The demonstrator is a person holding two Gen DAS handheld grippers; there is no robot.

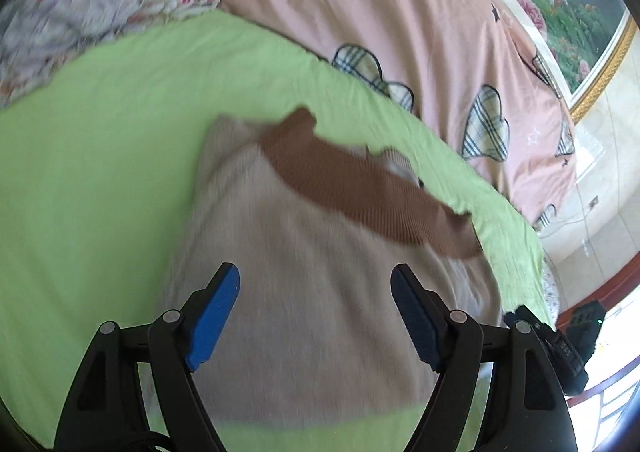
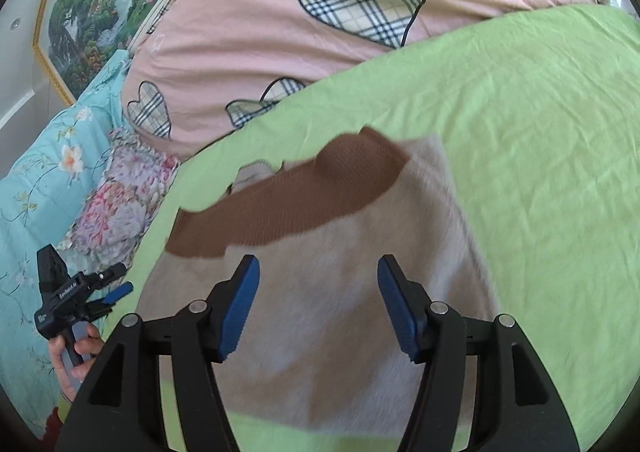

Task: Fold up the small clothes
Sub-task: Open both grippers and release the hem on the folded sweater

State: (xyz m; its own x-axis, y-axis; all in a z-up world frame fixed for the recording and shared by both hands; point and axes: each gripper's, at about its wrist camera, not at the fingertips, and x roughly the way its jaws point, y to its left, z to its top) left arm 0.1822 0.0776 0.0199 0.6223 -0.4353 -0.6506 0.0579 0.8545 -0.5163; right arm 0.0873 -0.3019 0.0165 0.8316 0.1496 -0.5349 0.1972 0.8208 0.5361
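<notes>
A small beige garment point(image 1: 312, 276) with a brown ribbed band point(image 1: 360, 188) across its far end lies flat on a green sheet point(image 1: 100, 156). My left gripper point(image 1: 316, 312) is open and empty, its blue pads above the garment's near half. In the right wrist view the same garment point(image 2: 320, 312) and brown band point(image 2: 288, 196) lie on the green sheet point(image 2: 540, 172). My right gripper point(image 2: 318, 304) is open and empty over the garment's near part. The left gripper point(image 2: 116, 292) shows at the left edge, held in a hand, beside the garment's left side.
A pink quilt with plaid hearts point(image 1: 420, 36) lies behind the green sheet. Floral bedding point(image 1: 80, 0) lies at the far left, and it also shows in the right wrist view point(image 2: 116, 196) with a turquoise cover point(image 2: 36, 192). A framed painting point(image 2: 92, 4) hangs on the wall.
</notes>
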